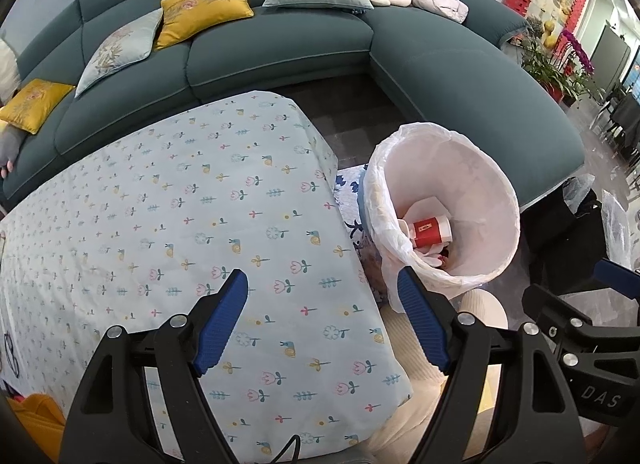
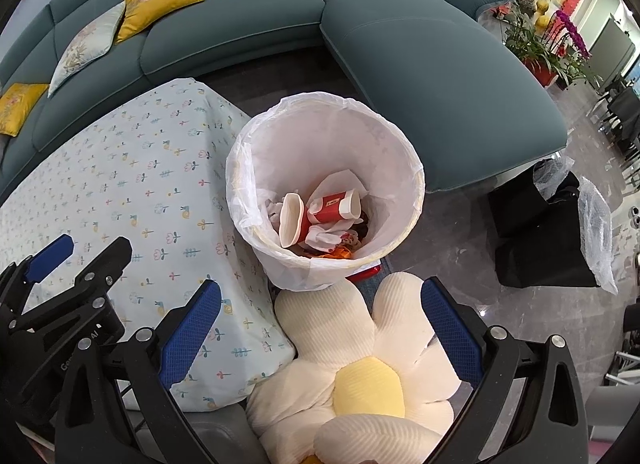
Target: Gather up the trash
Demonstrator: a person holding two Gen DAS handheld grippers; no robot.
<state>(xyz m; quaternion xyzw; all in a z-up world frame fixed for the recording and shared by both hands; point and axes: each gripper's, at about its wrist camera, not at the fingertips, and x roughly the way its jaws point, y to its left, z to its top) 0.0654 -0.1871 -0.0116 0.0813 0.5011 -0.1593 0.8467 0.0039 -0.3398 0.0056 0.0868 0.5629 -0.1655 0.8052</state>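
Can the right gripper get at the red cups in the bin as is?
Probably yes. The right gripper is open and empty, the trash bin has no lid, and the red paper cups lie exposed on top.

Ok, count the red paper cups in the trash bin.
2, both lying on their sides in the lined trash bin: one red paper cup at left, the other cup right of it. More may be buried under the crumpled paper.

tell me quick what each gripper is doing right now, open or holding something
Left gripper: open, nothing between its fingers, over the flowered tablecloth.
Right gripper: open, holding nothing, above the flower cushion beside the trash bin.
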